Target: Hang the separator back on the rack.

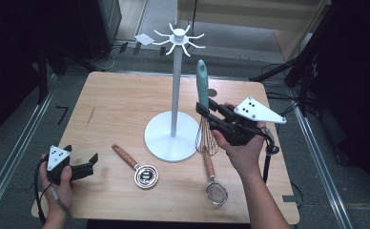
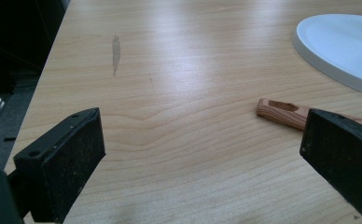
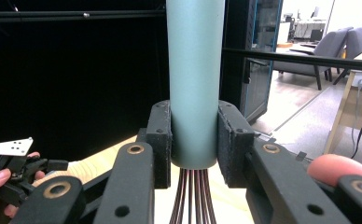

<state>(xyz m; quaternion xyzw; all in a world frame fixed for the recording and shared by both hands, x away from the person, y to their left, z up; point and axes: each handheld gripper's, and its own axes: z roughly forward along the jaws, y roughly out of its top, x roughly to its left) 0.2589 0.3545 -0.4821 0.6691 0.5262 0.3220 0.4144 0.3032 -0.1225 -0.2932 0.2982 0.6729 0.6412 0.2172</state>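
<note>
A whisk with a teal handle [image 1: 202, 83] and copper wires [image 1: 206, 138] stands upright above the table, handle up. My right gripper [image 1: 207, 110] is shut on the lower end of that handle [image 3: 194, 84], just right of the white hook stand [image 1: 175, 71]. My left gripper [image 1: 91, 162] rests open at the table's front left; nothing lies between its pads [image 2: 65, 161]. Beside it lies a wooden-handled measuring cup [image 1: 136, 167], whose handle end [image 2: 281, 112] reaches toward the right pad.
The stand's round white base [image 1: 171, 138] sits mid-table, its hooks [image 1: 179, 39] spread at the top. A small wooden-handled strainer [image 1: 214, 186] lies near the front edge under my right forearm. The wooden table [image 1: 121, 102] is bare at the back left.
</note>
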